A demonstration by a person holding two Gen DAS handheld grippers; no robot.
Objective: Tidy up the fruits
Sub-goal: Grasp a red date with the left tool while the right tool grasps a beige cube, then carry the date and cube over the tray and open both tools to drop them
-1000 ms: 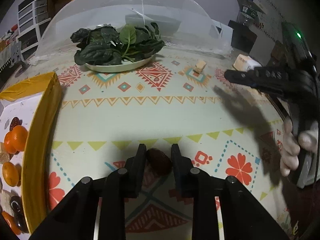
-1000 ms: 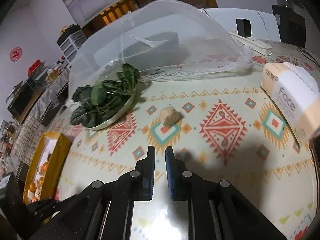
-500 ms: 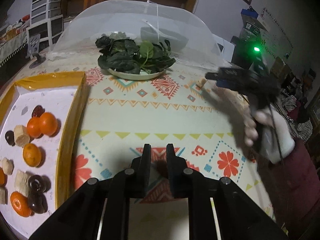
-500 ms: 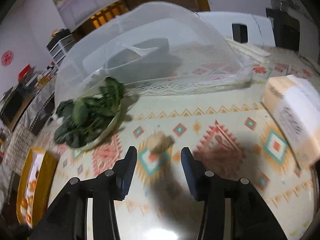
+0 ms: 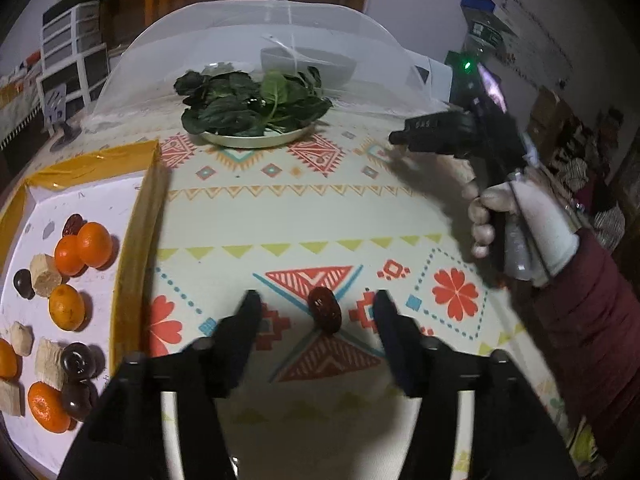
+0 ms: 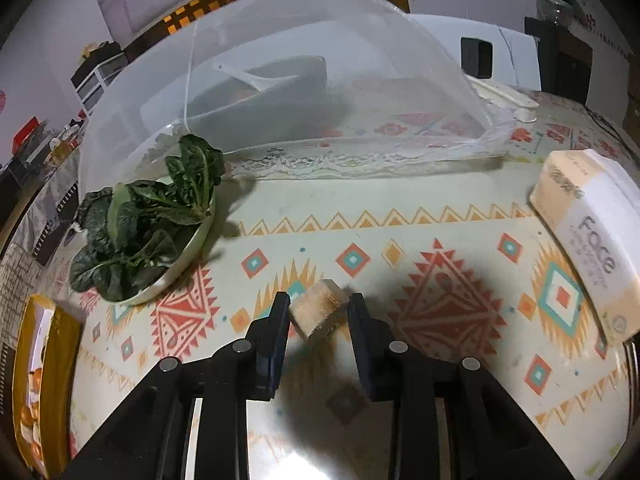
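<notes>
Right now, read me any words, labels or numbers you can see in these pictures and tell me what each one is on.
"Face": on the side of the tissue pack at the table's right edge.
Smaller print under "Face" on the same pack: too small to read.
Raised letters on the right gripper body, seen from the left wrist: too blurred to read.
Whiteboard writing on the far wall: too blurred to read.

The yellow tray (image 5: 138, 216) runs off the left edge, cutting its fruit pieces from sight.
</notes>
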